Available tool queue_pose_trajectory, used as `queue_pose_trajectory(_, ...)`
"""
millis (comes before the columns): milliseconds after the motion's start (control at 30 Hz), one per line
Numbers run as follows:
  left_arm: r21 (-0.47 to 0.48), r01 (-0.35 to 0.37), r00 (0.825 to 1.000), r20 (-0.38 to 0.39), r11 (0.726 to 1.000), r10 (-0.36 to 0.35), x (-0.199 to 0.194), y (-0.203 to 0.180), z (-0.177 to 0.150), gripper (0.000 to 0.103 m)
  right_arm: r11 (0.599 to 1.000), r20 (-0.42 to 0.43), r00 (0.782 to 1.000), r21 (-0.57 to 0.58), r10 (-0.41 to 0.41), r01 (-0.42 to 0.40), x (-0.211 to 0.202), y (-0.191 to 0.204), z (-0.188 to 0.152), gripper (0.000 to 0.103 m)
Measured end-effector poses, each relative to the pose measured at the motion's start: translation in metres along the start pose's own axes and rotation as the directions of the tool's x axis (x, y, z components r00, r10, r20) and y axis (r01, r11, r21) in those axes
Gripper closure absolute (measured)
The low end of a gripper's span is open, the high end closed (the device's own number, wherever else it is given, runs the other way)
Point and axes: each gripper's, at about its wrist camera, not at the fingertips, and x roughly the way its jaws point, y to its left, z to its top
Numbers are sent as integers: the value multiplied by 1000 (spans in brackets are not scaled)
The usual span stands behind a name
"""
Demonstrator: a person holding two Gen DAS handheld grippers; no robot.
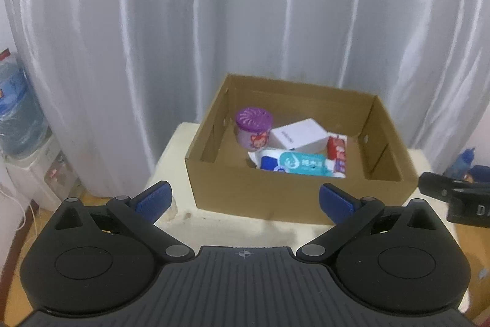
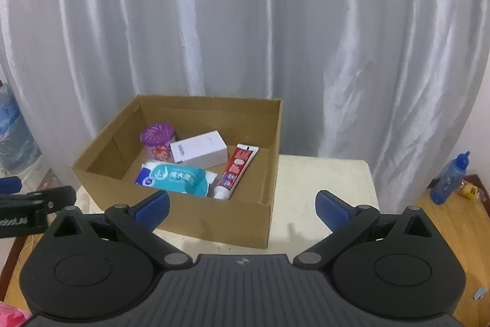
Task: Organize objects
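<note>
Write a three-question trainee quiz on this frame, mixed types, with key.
1. True or false: the toothpaste tube lies inside the cardboard box.
2. Which item stands at the back left of the box, seen from the right wrist camera? A) purple-lidded jar B) white carton C) wipes pack
3. Fill in: the left gripper and the right gripper are both ____ and hold nothing.

Key: 1 true. 2 A. 3 open.
</note>
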Motion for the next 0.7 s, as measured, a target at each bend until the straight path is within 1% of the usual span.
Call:
queue_pose_trajectory(67, 23, -11, 1000, -12, 1000, 11, 7, -4, 3, 0, 1000, -4, 1000, 8, -1, 1, 5, 0, 2, 0)
queue_pose_trajectory(167, 48, -6, 1000, -27, 999, 7, 17, -9, 6, 0, 1000, -6, 1000, 21, 9, -9, 10, 3, 4, 0)
queue_pose_trajectory(333, 87, 15, 998, -61, 996, -9, 32, -19, 9, 0, 1000, -40, 999, 19, 9, -8, 27, 10, -1, 0)
queue_pose_trajectory(433, 111, 7, 998, -70, 994, 1, 37, -23, 9, 0, 999, -55, 998, 33, 12, -10, 34, 9, -2, 0)
queue_pose_trajectory(700, 127, 21, 997, -76, 992, -12, 46, -27, 13, 0, 999, -78, 997, 49, 4, 0, 45, 5, -1, 0)
